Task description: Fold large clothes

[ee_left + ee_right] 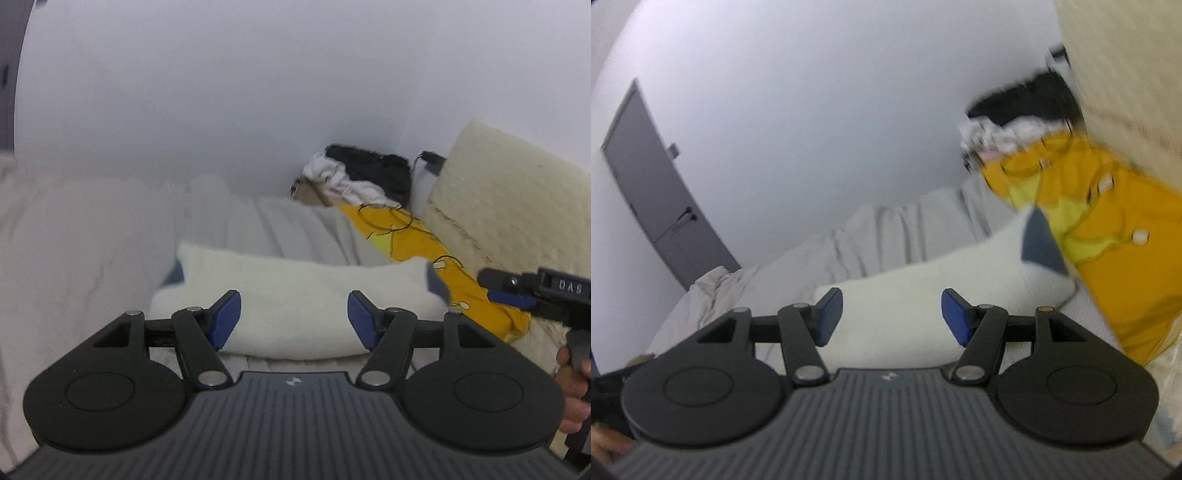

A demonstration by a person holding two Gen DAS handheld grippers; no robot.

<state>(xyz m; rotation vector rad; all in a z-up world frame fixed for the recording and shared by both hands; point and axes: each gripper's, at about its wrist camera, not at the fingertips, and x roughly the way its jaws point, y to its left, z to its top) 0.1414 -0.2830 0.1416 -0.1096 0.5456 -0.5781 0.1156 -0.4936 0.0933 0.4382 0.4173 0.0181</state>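
Both grippers spread wide, nothing gripped.
Left gripper [294, 317] and right gripper [892, 317] hover over folded white garment [295, 291] on the bed [92, 236], yellow cloth [1126, 258] beside it.

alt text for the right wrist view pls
An open right gripper faces a folded white garment lying on a pale bed. A yellow cloth lies to its right, and a grey door stands at far left.

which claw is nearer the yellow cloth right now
Right. In the left wrist view the right claw sits at the yellow cloth, overlapping its lower edge. The left claw is open over the folded white garment, with the cloth off to its right.
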